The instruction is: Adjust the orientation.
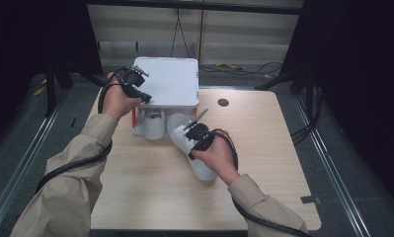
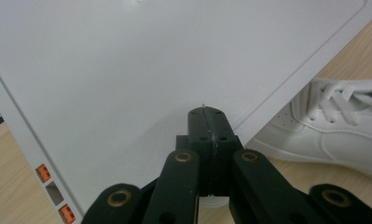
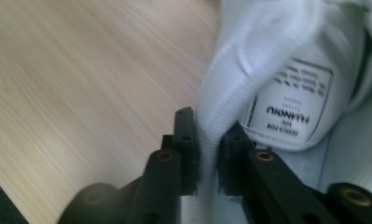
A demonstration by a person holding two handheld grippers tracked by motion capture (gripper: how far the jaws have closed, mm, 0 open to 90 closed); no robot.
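A white box (image 1: 166,101) stands at the table's far left-centre with its white lid (image 1: 170,81) raised. My left gripper (image 1: 146,98) is shut on the lid's front left edge; in the left gripper view the jaws (image 2: 207,126) are pressed together against the lid (image 2: 127,70). One white sneaker (image 1: 154,123) sits under the lid in the box. A second white sneaker (image 1: 194,150) lies on the table just right of the box. My right gripper (image 1: 190,140) is shut on its collar (image 3: 207,149), next to the tongue's label (image 3: 291,102).
The light wooden table (image 1: 273,158) has a round cable hole (image 1: 223,102) behind the shoes. Orange tabs (image 2: 44,172) run along the box's rim. The laced sneaker (image 2: 342,121) lies close to the lid's edge. Cables lie on the floor behind the table (image 1: 244,68).
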